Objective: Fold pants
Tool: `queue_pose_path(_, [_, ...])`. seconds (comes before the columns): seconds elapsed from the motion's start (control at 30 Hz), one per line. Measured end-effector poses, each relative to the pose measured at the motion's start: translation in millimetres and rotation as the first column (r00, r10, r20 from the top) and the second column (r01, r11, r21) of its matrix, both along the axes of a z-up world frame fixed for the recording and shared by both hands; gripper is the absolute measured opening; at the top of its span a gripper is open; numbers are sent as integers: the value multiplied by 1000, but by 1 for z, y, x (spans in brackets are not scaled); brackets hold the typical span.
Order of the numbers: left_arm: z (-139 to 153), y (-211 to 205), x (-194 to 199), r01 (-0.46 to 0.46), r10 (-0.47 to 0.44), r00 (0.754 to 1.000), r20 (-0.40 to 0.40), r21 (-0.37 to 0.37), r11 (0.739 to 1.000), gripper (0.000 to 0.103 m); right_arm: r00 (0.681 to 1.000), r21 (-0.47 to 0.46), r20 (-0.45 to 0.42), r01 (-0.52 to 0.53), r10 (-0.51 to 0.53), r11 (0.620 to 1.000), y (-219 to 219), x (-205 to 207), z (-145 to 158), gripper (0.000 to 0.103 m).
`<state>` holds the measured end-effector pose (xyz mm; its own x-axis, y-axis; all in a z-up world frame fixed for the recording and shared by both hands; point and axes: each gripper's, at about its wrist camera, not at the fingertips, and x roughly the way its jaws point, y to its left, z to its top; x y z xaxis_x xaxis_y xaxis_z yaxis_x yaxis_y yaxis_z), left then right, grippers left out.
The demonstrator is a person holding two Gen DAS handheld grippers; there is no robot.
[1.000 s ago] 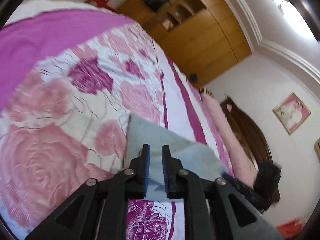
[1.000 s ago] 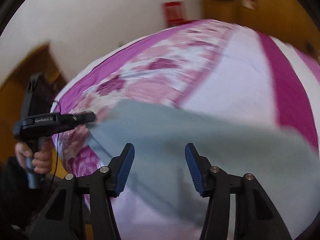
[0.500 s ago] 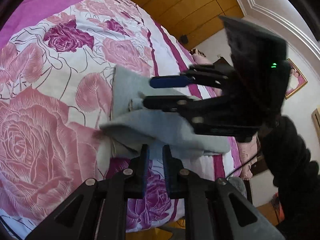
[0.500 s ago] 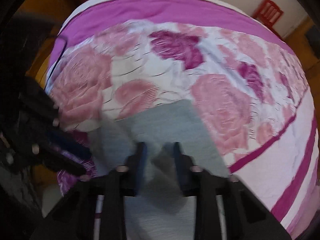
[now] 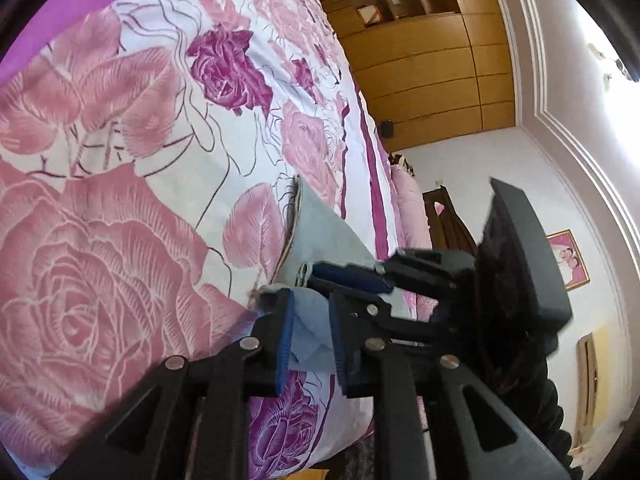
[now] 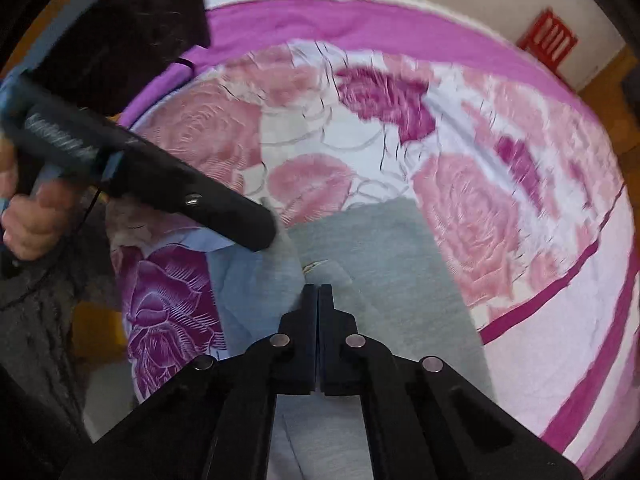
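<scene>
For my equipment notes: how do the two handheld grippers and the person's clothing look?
Both grippers are black plastic with silver round screws and blue pads on the fingers. The left gripper has triangular cut-outs in its arms, a long black body with grey-white lettering and a thin black cable. The right gripper carries a broad black block behind it. A dark ribbed sleeve shows.

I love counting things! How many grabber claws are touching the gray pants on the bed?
2. The left gripper pinches a bunched fold at the pants' near edge; the right gripper is clamped shut on the cloth just beside it.
</scene>
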<state>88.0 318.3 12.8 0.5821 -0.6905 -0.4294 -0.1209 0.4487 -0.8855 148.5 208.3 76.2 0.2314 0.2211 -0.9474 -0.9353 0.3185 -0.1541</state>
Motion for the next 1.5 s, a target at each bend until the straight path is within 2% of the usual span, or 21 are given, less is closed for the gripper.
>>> queue_pose_path(0.03, [0, 0, -1, -4, 4, 1000, 6, 1, 1000, 3, 1000, 18, 16, -3, 2, 1000, 0, -6, 6, 0])
queue_pose_path(0.07, [1, 0, -2, -8, 8, 1000, 16, -1, 1000, 0, 999, 53, 32, 7, -8, 999, -5, -9, 15, 0])
queue_pose_path(0.13, [3, 0, -2, -18, 18, 999, 42, 0, 1000, 0, 998, 137, 27, 57, -61, 989, -14, -12, 36, 0])
queue_pose_path(0.2, [7, -1, -1, -34, 33, 997, 63, 17, 999, 0, 997, 168, 25, 71, -77, 983, -15, -6, 45, 1])
queue_pose_path(0.27, [10, 3, -10, -54, 52, 995, 83, 22, 998, 0, 999, 139, 2, 52, -52, 989, -5, -4, 41, 22])
queue_pose_path(0.3, [11, 6, -12, -66, 64, 994, 92, 16, 998, 0, 999, 110, -28, 47, -44, 993, -1, -2, 32, 38])
queue_pose_path(0.4, [13, 8, -12, -61, 61, 994, 91, 0, 998, 0, 998, 10, -62, 34, -34, 999, 8, 19, 4, 38])
queue_pose_path(0.47, [5, 7, -7, -59, 59, 997, 40, 3, 998, 3, 997, -50, -69, 12, -16, 999, 10, 21, -11, 33])
queue_pose_path(0.5, [-1, 7, -5, -51, 51, 999, -9, -3, 999, 8, 996, -50, -93, -3, -2, 999, 10, 18, -14, 22])
queue_pose_path(0.53, [-8, 6, -3, -34, 34, 998, -52, -10, 999, 24, 994, -46, -105, -16, 11, 999, 10, 16, -15, 12])
queue_pose_path(0.57, [-11, 4, -1, -26, 25, 998, -62, -16, 1000, 25, 995, -43, -93, -31, 27, 999, 10, 12, -14, 5])
queue_pose_path(0.63, [-9, -1, 1, -13, 13, 999, -48, -4, 1000, 24, 997, -39, -34, -70, 68, 997, 8, -1, -6, 4])
queue_pose_path(0.73, [-9, -4, 3, -4, 3, 999, -41, -24, 1000, 0, 996, -14, -29, -83, 83, 996, 1, -8, 3, 3])
queue_pose_path(0.93, [5, -24, 2, 38, -39, 999, 19, 74, 997, 0, 999, 69, 30, -19, 17, 997, -15, -4, 37, 3])
queue_pose_path(1.07, [15, -28, 0, 38, -42, 998, 52, 82, 996, 0, 995, 120, 87, 33, -43, 992, -18, 10, 53, 3])
queue_pose_path(1.2, [30, -27, -13, 19, -26, 995, 101, 70, 997, 0, 990, 129, 104, 81, -94, 988, -14, 30, 43, 3])
queue_pose_path(1.33, [27, -20, -14, -2, -2, 997, 78, 42, 999, 0, 988, 99, 88, 116, -125, 988, -8, 46, 16, 4])
queue_pose_path(1.4, [25, -15, -9, -24, 21, 999, 40, 56, 998, 14, 988, 114, 69, 130, -138, 985, -9, 46, 9, 4])
queue_pose_path(1.43, [23, -12, -7, -38, 36, 999, 32, 42, 998, 31, 988, 125, 63, 130, -139, 984, -10, 45, 7, 4])
queue_pose_path(1.47, [21, -10, -2, -57, 56, 998, 27, 16, 998, 41, 988, 133, 63, 132, -141, 982, -12, 43, 6, 4])
queue_pose_path(1.5, [18, -8, 3, -86, 87, 996, 20, -31, 996, 41, 987, 143, 58, 137, -147, 980, -14, 43, 5, 4])
